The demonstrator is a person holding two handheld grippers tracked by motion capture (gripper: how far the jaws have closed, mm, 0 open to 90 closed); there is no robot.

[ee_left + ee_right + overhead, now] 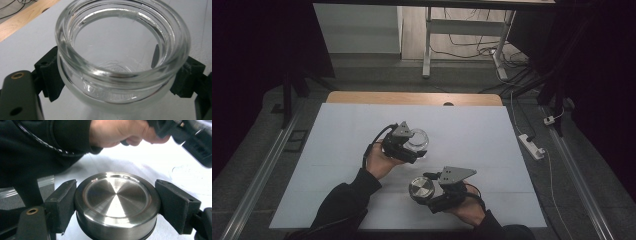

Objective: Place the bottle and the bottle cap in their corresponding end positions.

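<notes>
A clear glass jar (420, 139) with an open mouth stands near the middle of the white table, and my left gripper (411, 148) is shut on it. In the left gripper view the black pads (51, 75) press on both sides of the jar (120, 22) just below its thick rim; the left gripper (118, 77) looks down into it. Nearer the front edge, my right gripper (428, 196) is shut on a round brushed-metal lid (421, 189). In the right gripper view the lid (116, 200) sits flat side up between the pads (61, 202) of the right gripper (117, 205).
A white sheet (342, 150) covers the table, with a wooden strip (412, 98) along the far edge. In the right gripper view the other hand (117, 132) is just beyond the lid. On the floor at the right lie a power strip (532, 146) and cables.
</notes>
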